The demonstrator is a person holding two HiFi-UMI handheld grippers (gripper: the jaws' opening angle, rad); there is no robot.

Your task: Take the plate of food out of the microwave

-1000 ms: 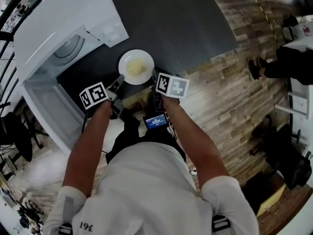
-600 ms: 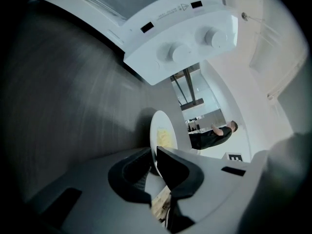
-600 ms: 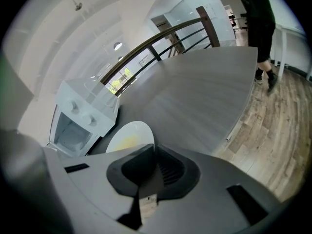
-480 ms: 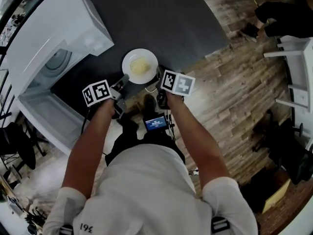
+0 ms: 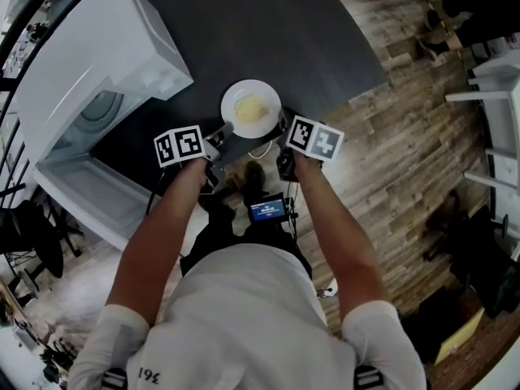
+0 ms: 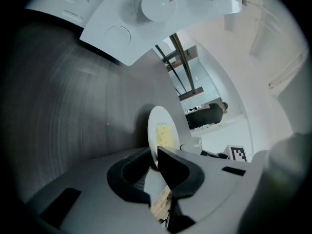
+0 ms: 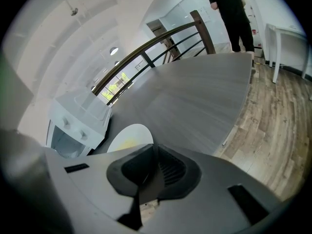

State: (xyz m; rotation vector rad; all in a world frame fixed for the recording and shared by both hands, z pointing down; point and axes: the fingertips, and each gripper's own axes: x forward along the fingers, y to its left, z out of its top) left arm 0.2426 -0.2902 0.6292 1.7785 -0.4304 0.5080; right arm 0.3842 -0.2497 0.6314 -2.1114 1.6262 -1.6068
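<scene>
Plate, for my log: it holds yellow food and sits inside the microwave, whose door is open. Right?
No: the plate is outside the microwave, over the table, per the head view. It does hold yellow food, and the door is open.

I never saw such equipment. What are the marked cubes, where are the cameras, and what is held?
A person, no robot, holds a claw tool in each hand; the marked cubes belong to these. One camera looks down from the head; one rides on each tool. The left claw and right claw both pinch the rim of a white plate with yellow food over a dark table. The left one's jaws have just been opening slightly. A white microwave stands open nearby.
</scene>
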